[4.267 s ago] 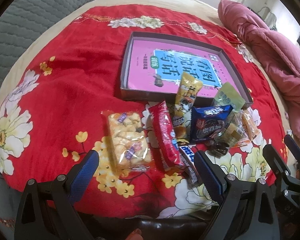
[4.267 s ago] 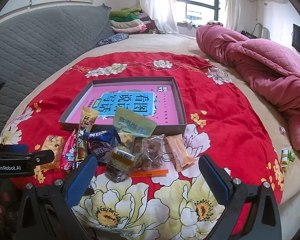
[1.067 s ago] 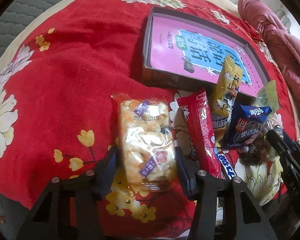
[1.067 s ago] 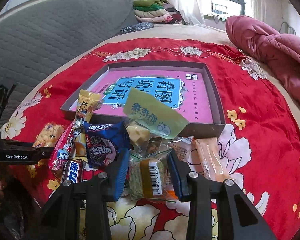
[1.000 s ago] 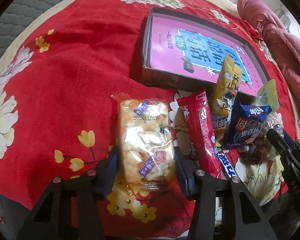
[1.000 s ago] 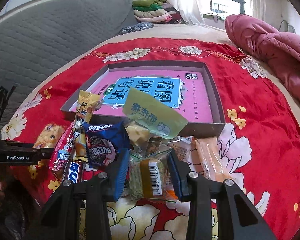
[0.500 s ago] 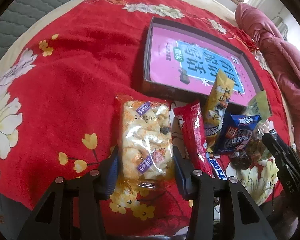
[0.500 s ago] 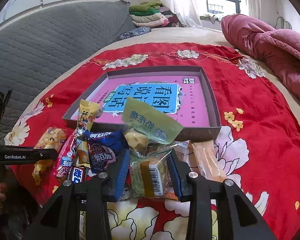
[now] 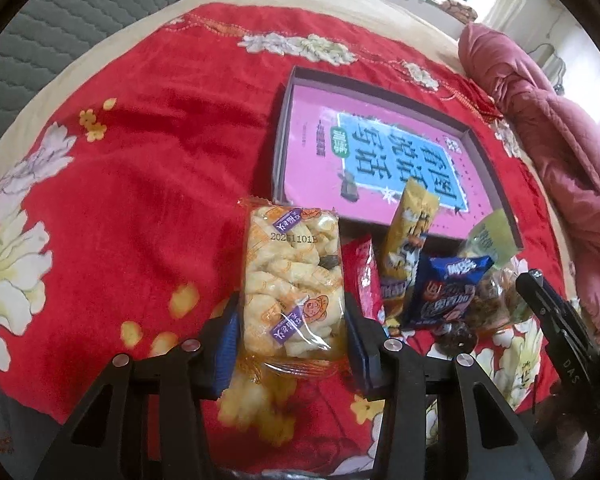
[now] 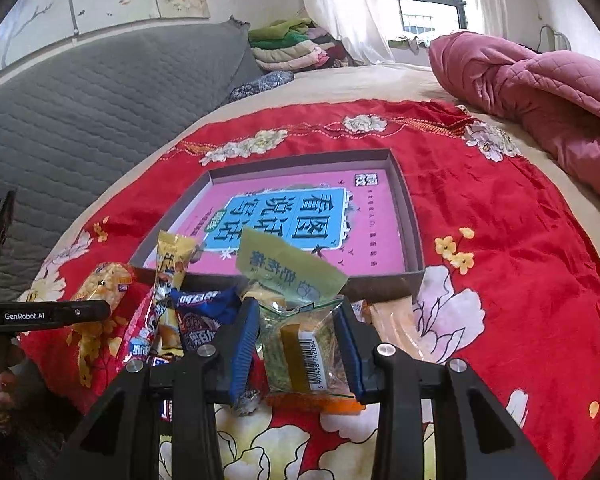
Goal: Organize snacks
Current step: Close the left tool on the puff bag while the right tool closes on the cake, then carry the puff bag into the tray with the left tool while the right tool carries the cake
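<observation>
A clear bag of pale yellow puffed snacks [image 9: 292,256] stands between the blue pads of my left gripper [image 9: 291,308], which is shut on its lower half and holds it a little above the red flowered cloth [image 9: 148,184]. My right gripper [image 10: 296,312] is shut on a clear bag with a green and yellow snack and a barcode [image 10: 300,352], topped by a green label [image 10: 288,268]. The open box with the pink floor [image 9: 284,128] [image 10: 408,208] lies just beyond both bags.
A red packet [image 9: 364,276], a yellow packet [image 9: 408,232] leaning on the box wall, a blue packet [image 9: 444,292] and an orange packet [image 10: 396,324] lie between the grippers. A pink quilt [image 10: 540,80] is heaped at the right. A grey quilted headboard [image 10: 100,100] stands at the left.
My left gripper has risen with the puffed snack bag, which now sits higher against the box. My right gripper keeps its grip on the barcode bag and has tilted upward slightly.
</observation>
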`<state>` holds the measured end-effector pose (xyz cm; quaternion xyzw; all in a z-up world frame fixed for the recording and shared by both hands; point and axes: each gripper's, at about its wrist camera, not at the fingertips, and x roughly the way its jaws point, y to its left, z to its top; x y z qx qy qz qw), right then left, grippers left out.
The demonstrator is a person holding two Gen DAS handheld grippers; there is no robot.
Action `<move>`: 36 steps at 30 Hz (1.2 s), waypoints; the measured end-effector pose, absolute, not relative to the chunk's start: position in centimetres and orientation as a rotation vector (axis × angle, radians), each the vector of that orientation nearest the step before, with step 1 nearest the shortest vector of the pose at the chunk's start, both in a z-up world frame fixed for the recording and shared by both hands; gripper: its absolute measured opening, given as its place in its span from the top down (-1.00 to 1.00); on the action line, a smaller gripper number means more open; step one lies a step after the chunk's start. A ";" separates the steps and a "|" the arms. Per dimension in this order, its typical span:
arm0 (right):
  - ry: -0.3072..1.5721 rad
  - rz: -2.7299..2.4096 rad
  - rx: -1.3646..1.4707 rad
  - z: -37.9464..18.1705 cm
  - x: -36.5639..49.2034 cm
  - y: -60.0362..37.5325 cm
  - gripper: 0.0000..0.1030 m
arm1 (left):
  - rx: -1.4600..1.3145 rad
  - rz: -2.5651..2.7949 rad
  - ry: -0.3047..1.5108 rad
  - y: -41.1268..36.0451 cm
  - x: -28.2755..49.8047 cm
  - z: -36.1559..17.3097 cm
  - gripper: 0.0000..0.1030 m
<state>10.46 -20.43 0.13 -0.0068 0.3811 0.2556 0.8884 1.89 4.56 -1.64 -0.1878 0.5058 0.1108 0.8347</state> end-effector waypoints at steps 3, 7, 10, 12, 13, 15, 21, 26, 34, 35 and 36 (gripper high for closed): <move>0.778 0.527 -0.002 0.5 10.7 -20.6 0.25 | -0.382 0.237 1.042 4.7 2.3 -0.7 0.07; 0.763 0.520 0.014 1.0 11.0 -21.0 0.25 | -0.387 0.238 1.024 4.8 3.3 -0.1 0.07; 0.746 0.515 0.019 1.4 11.2 -21.2 0.25 | -0.396 0.240 1.017 4.9 4.1 0.0 0.07; 0.733 0.512 0.024 1.7 11.4 -21.3 0.25 | -0.401 0.240 1.009 5.2 4.9 0.0 0.07; 0.727 0.511 0.025 1.9 11.6 -21.3 0.25 | -0.404 0.239 1.005 5.3 5.2 0.1 0.07; 0.714 0.505 0.028 2.2 11.8 -21.4 0.25 | -0.402 0.243 0.997 5.4 6.0 0.1 0.07; 0.684 0.487 0.046 3.0 12.9 -21.5 0.25 | -0.416 0.247 0.979 5.9 8.1 -0.3 0.07; 0.660 0.471 0.046 3.4 13.8 -21.5 0.25 | -0.415 0.237 0.967 5.7 9.6 -0.8 0.07; 0.642 0.435 0.069 3.5 15.4 -21.8 0.25 | -0.417 0.215 0.984 5.5 11.5 -1.9 0.07; 0.639 0.430 0.071 3.5 15.7 -21.8 0.25 | -0.418 0.213 0.987 5.4 11.6 -2.1 0.07; 0.636 0.428 0.073 3.5 15.8 -21.8 0.25 | -0.415 0.209 0.991 5.3 11.7 -2.3 0.07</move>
